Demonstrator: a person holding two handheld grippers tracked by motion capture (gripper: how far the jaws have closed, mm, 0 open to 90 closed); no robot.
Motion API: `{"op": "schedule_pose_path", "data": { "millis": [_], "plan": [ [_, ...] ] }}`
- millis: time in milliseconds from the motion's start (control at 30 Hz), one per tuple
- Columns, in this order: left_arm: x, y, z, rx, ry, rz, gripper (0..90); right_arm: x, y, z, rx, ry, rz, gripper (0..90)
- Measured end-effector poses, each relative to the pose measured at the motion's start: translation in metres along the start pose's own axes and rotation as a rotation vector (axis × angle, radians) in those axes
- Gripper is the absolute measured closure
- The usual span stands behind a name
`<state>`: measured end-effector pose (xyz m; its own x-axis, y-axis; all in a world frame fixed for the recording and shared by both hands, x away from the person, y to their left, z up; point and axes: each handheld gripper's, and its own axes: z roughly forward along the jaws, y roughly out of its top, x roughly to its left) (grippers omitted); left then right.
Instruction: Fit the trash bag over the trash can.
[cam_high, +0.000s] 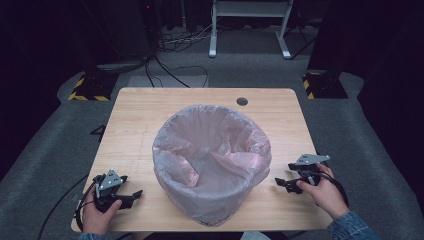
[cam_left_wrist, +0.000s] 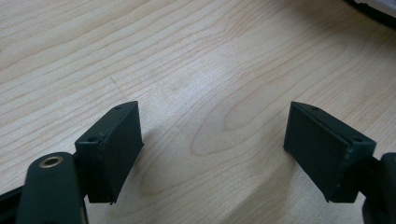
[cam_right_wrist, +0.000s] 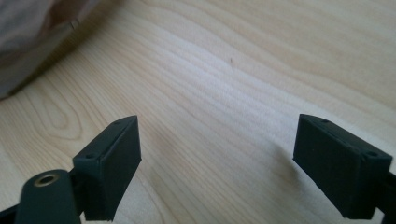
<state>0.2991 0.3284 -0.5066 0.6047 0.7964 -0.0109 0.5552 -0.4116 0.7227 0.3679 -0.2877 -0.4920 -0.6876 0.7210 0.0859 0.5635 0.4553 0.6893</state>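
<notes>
At the lower left of the high view, the left gripper (cam_high: 131, 195) sits on the wooden counter (cam_high: 135, 125), held by the person's left hand (cam_high: 97, 217), its cable trailing off the edge. In the left gripper view its jaws stand wide apart with bare wood between them. At the frame's centre stands a round bin (cam_high: 212, 165) lined with a thin pinkish bag folded over the rim; any printing on it is too small to read. A small dark round hole (cam_high: 242, 101) marks the counter near its far edge. At the lower right, the right gripper (cam_high: 284, 176) is held by the right hand (cam_high: 325, 192), jaws also wide with nothing between them, near the bin (cam_right_wrist: 28, 37). Yellow-and-black striped bases (cam_high: 87, 90) stand on the grey floor beyond.
</notes>
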Motion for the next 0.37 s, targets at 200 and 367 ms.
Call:
{"op": "schedule_pose_path", "data": {
  "millis": [200,367],
  "plan": [
    [0.0000,0.0000,0.0000,0.000,0.000,0.000,19.2,0.0011,-0.0089,0.0051,-0.038,-0.030,-0.016,14.6],
    [-0.0001,0.0000,0.0000,0.000,0.000,0.000,19.2,0.0034,-0.0117,0.0072,-0.052,-0.060,-0.059,13.9]
  ]
}}
